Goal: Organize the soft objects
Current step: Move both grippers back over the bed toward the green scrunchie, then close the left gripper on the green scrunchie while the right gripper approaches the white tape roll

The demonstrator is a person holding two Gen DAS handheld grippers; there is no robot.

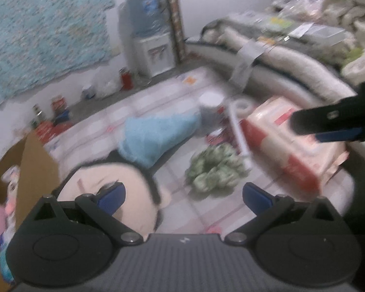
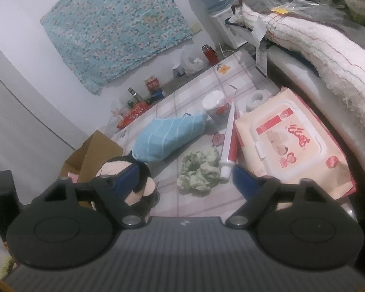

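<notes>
The right gripper (image 2: 185, 182) stands wide apart, empty, above a crumpled green fabric scrunchie (image 2: 199, 170) on the pink checked mat (image 2: 206, 204). The left gripper (image 1: 183, 194) also gapes empty over a black-haired plush doll head (image 1: 109, 194). Beyond lie a folded light-blue towel (image 2: 168, 136), a white-and-red tube (image 2: 228, 143), and a pink wipes pack (image 2: 289, 141). A brown cardboard box (image 2: 95, 150) is partly hidden; the left view is blurred.

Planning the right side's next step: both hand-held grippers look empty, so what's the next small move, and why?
Probably ease the right hand-held gripper forward and down onto the green scrunchie. Its jaws stand apart with nothing between them, and the scrunchie lies loose on the mat just ahead, apart from the blue towel and beside the toothpaste tube.
</notes>
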